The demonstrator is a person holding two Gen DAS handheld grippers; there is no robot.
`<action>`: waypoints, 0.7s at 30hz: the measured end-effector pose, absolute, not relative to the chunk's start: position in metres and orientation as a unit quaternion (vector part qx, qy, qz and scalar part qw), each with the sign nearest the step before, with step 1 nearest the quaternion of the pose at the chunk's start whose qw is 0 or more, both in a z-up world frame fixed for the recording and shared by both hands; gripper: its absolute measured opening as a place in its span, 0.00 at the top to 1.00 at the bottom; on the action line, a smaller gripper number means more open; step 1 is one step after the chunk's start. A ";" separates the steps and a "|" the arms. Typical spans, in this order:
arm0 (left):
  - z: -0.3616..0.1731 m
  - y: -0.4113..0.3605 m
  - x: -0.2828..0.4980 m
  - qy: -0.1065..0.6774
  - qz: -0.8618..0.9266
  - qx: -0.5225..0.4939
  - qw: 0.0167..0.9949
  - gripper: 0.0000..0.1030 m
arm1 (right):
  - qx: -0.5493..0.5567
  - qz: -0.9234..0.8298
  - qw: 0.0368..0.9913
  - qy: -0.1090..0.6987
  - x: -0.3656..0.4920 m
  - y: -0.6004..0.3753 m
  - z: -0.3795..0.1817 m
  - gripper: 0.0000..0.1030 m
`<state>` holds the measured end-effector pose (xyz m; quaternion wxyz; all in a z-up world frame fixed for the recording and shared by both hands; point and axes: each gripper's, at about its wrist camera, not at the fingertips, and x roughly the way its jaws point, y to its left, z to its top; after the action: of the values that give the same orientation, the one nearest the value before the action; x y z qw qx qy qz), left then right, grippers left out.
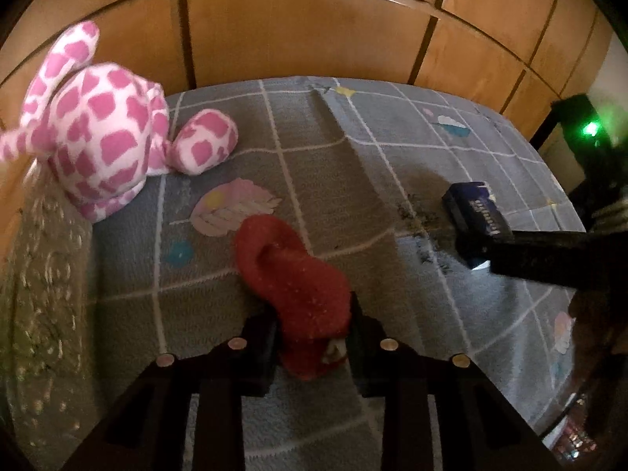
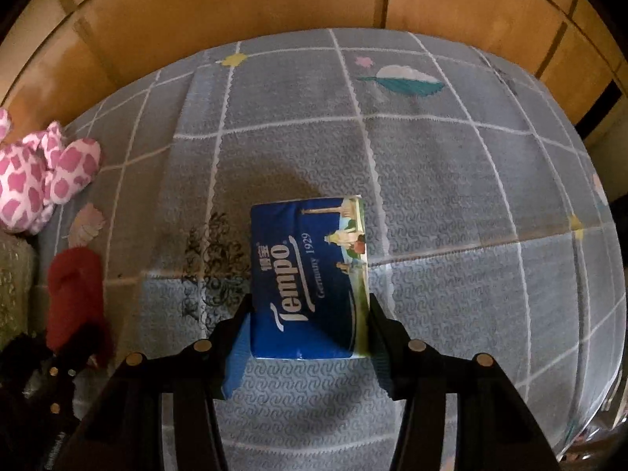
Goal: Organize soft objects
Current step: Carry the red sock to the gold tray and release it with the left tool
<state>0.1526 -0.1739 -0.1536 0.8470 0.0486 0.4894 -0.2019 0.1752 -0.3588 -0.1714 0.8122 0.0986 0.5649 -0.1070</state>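
A red fuzzy soft item (image 1: 290,267) droops onto the grey checked bedspread (image 1: 392,157), and my left gripper (image 1: 313,314) is shut on its near end. The same red item (image 2: 74,286) shows at the left of the right wrist view. A blue Tempo tissue pack (image 2: 310,259) is held between the pads of my right gripper (image 2: 309,306), just above the bedspread (image 2: 471,196). In the left wrist view that pack (image 1: 475,208) sits at the right, gripped by the dark right gripper (image 1: 471,247). A pink-and-white spotted plush toy (image 1: 98,133) leans at the bed's far left.
Wooden wardrobe panels (image 1: 294,27) run along the far side of the bed. A pale patterned pillow or cloth (image 1: 43,294) lies at the left edge under the plush (image 2: 35,180). A dark object with a green light (image 1: 588,129) stands at the right.
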 end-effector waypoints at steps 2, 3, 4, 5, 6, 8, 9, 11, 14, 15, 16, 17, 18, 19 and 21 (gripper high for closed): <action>-0.147 -0.177 0.155 0.492 -0.205 0.052 0.844 0.72 | 0.094 -0.106 0.815 0.562 0.172 -0.360 -0.172 0.49; -0.141 -0.179 0.156 0.487 -0.205 0.054 0.847 0.72 | 0.093 -0.105 0.816 0.561 0.171 -0.359 -0.172 0.48; -0.137 -0.181 0.157 0.483 -0.206 0.057 0.849 0.72 | 0.093 -0.105 0.816 0.561 0.170 -0.359 -0.173 0.48; -0.132 -0.183 0.159 0.480 -0.207 0.059 0.850 0.72 | 0.090 -0.105 0.817 0.560 0.170 -0.360 -0.173 0.48; -0.125 -0.185 0.162 0.478 -0.208 0.061 0.852 0.72 | 0.087 -0.105 0.817 0.560 0.175 -0.358 -0.171 0.48; -0.114 -0.189 0.171 0.477 -0.205 0.060 0.853 0.72 | 0.082 -0.106 0.818 0.560 0.175 -0.354 -0.169 0.48; -0.109 -0.190 0.176 0.479 -0.204 0.058 0.852 0.72 | 0.080 -0.106 0.818 0.560 0.175 -0.352 -0.168 0.48; -0.098 -0.192 0.191 0.486 -0.200 0.053 0.849 0.72 | 0.078 -0.106 0.818 0.560 0.175 -0.352 -0.168 0.48; -0.077 -0.192 0.210 0.477 -0.194 0.051 0.856 0.72 | 0.076 -0.106 0.818 0.560 0.174 -0.352 -0.167 0.48; -0.070 -0.191 0.215 0.471 -0.191 0.054 0.860 0.72 | 0.075 -0.105 0.819 0.560 0.174 -0.352 -0.167 0.48; -0.064 -0.189 0.219 0.466 -0.189 0.055 0.862 0.72 | 0.074 -0.105 0.819 0.560 0.174 -0.352 -0.167 0.48; -0.056 -0.186 0.225 0.460 -0.185 0.054 0.866 0.72 | 0.074 -0.105 0.819 0.560 0.174 -0.353 -0.167 0.48; -0.047 -0.180 0.232 0.452 -0.179 0.052 0.872 0.72 | 0.073 -0.104 0.819 0.560 0.176 -0.353 -0.168 0.48; -0.040 -0.174 0.238 0.446 -0.173 0.049 0.877 0.72 | 0.072 -0.104 0.819 0.560 0.176 -0.353 -0.168 0.48; -0.024 -0.159 0.251 0.432 -0.156 0.042 0.887 0.72 | 0.068 -0.103 0.819 0.560 0.176 -0.353 -0.167 0.48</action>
<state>0.2508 -0.1590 -0.0237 0.8872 0.0422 0.4322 -0.1557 0.1758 -0.3526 -0.1670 0.8195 0.0681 0.5596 -0.1034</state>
